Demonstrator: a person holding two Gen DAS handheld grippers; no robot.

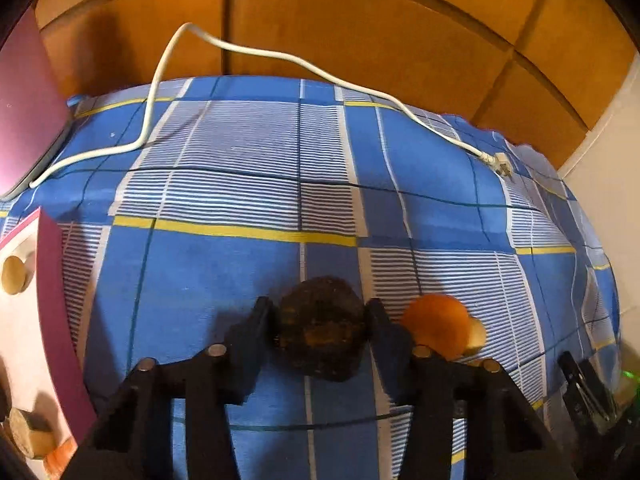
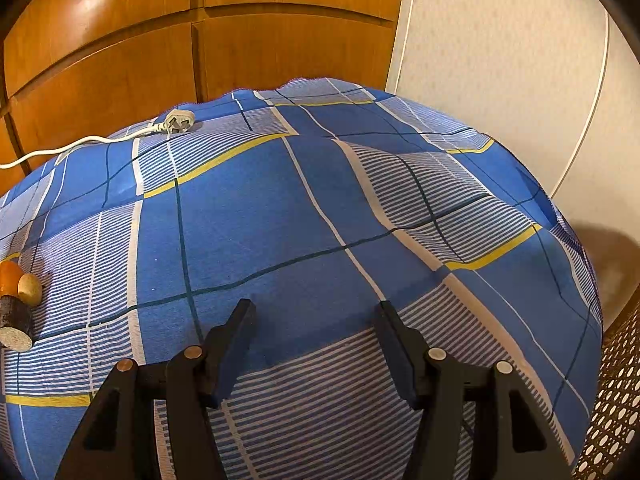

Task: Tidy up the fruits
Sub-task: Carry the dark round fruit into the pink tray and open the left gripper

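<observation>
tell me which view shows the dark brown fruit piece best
The left wrist view: the dark brown fruit piece sits large and central between the fingers of the left gripper, which press on its sides. The right wrist view catches it only small at the left edge, showing a pale cut end.

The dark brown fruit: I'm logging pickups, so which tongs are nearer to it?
Left. The left tongs grip the dark brown fruit between their fingers; the right tongs stand open over bare cloth, well off to its right.

Two grippers (image 1: pixel 320 320) (image 2: pixel 314 320), one dark brown fruit (image 1: pixel 322 336), one orange fruit (image 1: pixel 438 320), one white power cord (image 1: pixel 280 56), one checked cloth (image 1: pixel 240 152).
</observation>
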